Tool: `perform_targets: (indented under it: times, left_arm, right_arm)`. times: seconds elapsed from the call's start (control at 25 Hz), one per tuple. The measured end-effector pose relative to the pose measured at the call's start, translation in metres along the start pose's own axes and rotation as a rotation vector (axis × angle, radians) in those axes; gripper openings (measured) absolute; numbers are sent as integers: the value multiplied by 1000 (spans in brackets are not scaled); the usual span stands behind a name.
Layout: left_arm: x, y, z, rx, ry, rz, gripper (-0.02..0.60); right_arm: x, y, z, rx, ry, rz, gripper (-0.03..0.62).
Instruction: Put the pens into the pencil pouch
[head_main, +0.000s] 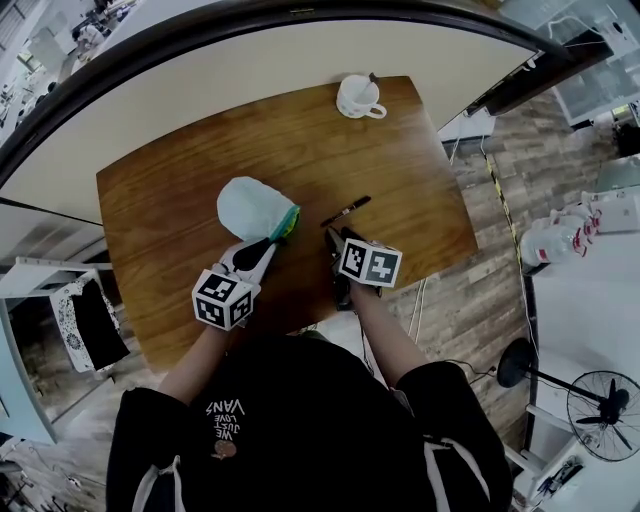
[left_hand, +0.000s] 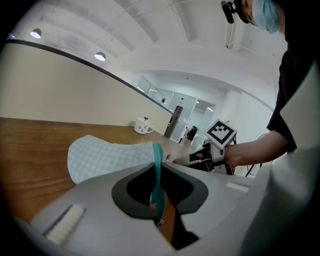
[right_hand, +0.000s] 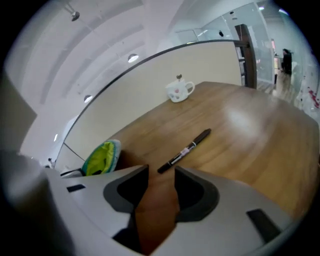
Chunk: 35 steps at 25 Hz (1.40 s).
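A pale blue checked pencil pouch (head_main: 255, 207) lies mid-table, its teal-edged, green-lined mouth (head_main: 289, 222) facing right. My left gripper (head_main: 268, 245) is shut on the pouch's teal zipper edge (left_hand: 158, 165), which runs between its jaws in the left gripper view. A black pen (head_main: 346, 211) lies just right of the pouch mouth. My right gripper (head_main: 334, 238) hovers just short of the pen's near end, jaws open and empty. In the right gripper view the pen (right_hand: 185, 150) lies straight ahead of the right gripper (right_hand: 161, 181), and the pouch mouth (right_hand: 102, 157) shows at left.
A white mug (head_main: 358, 97) stands near the far edge of the wooden table (head_main: 180, 180). The table's right edge is close to the right gripper. A curved cream partition (head_main: 250, 70) runs behind the table. A floor fan (head_main: 602, 405) stands at lower right.
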<state>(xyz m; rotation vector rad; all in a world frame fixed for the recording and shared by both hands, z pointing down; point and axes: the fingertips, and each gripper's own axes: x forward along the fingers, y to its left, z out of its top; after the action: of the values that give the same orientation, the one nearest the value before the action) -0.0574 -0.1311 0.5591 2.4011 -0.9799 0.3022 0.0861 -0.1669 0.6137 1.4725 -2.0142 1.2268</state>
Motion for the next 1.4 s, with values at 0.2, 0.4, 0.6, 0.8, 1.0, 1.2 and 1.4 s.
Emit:
perform_targets:
  times: [0.2, 0.4, 0.6, 0.8, 1.0, 1.2, 1.4]
  left_arm:
    - [0, 4, 0, -14, 2, 6, 40]
    - [2, 4, 1, -24, -4, -3, 40]
    - [1, 9, 1, -33, -6, -5, 40]
    - [-1, 15, 1, -42, -13, 4, 41]
    - [-1, 17, 2, -44, -18, 20, 41]
    - [-4, 17, 1, -33, -11, 39, 40]
    - [-6, 18, -1, -10, 1, 57, 40]
  right_arm:
    - [16, -10, 7, 54, -35, -134, 156]
    - [31, -19, 17, 80, -71, -252, 158]
    - [33, -25, 14, 54, -37, -322, 153]
    - [32, -27, 12, 27, -16, -334, 99]
    - [31, -32, 10, 21, -11, -301, 49]
    - [18, -27, 1, -8, -4, -224, 48]
    - [-3, -1, -23, -60, 31, -118, 48]
